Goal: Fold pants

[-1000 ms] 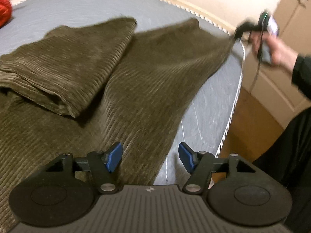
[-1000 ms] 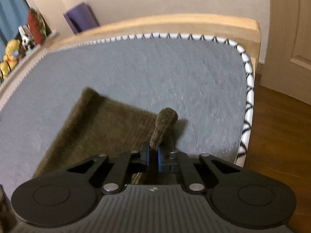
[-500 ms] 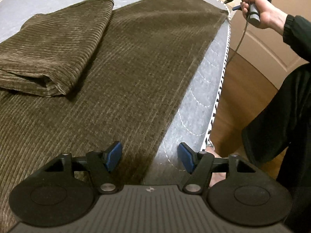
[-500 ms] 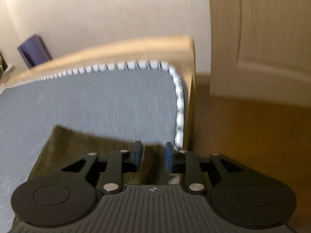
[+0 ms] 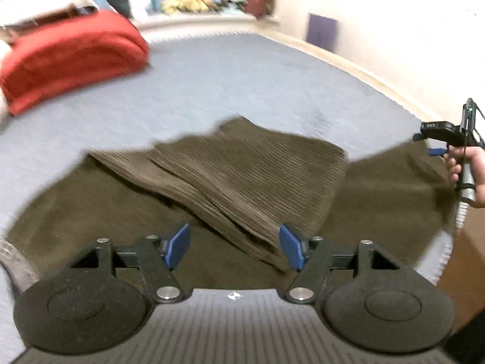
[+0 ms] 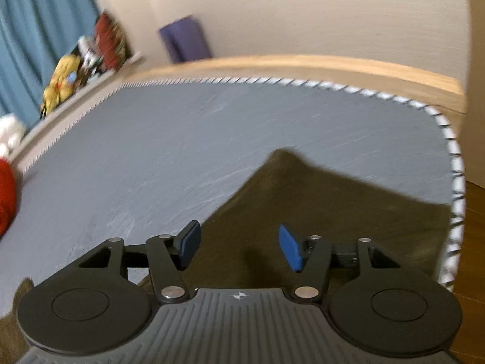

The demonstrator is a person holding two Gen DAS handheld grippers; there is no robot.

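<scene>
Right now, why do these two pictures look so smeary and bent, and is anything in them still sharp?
Left wrist view: the red blanket and the shelf clutter smear sideways from motion, the olive pants are soft, and the gripper's own fingers stay crisp. Right wrist view: the mattress edge bows from the fisheye lens and the whole bed is blurred.

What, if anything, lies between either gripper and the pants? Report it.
Nothing visible. The brown pants lie directly under the left gripper and the right gripper on the grey mattress. Both sets of jaws are opening, with no cloth pinched between them. The red blanket sits far off.
</scene>
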